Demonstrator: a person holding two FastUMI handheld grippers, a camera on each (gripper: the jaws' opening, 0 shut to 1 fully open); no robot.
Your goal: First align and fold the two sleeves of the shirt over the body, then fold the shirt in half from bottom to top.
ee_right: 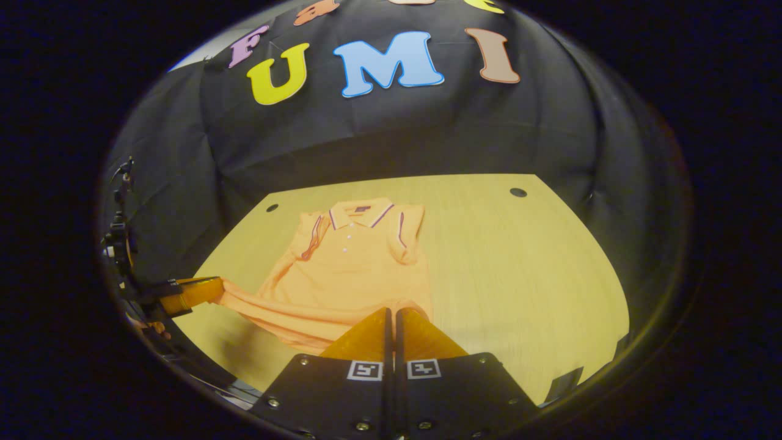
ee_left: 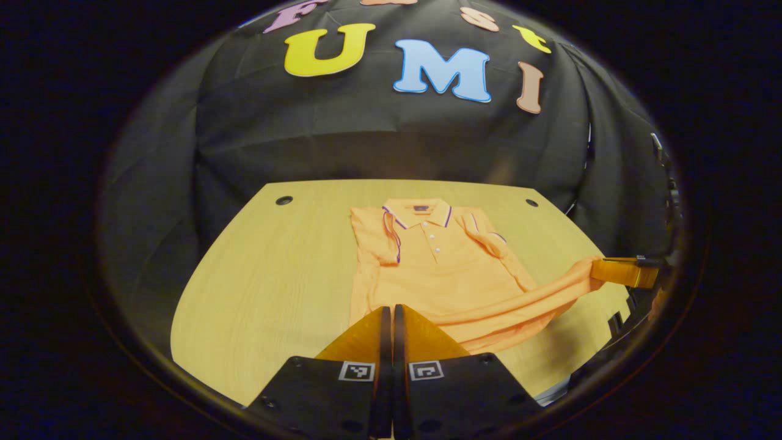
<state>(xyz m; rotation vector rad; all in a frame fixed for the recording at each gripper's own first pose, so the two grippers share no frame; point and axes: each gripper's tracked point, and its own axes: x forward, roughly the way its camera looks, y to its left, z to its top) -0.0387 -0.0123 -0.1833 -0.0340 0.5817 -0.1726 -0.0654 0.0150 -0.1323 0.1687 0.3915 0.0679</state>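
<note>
One shirt (ee_left: 427,269), orange polo, lying collar-away on my one wooden table (ee_left: 269,287), roughly mid-table. Two sleeves (ee_left: 391,235), both folded in over the chest. Three buttons (ee_left: 432,238) on the placket. Bottom hem lifted off the table at both corners and stretched between my tongs.

Two grippers. Left gripper (ee_left: 389,311): fingers clenched together on the hem's left corner, cloth pinched between them. Right gripper (ee_right: 391,315): fingers likewise closed on the hem's right corner; seen from the left gripper view it sits at the far right (ee_left: 623,272), cloth trailing from its tip.

Two round holes (ee_left: 284,200) in the table's far corners.
</note>
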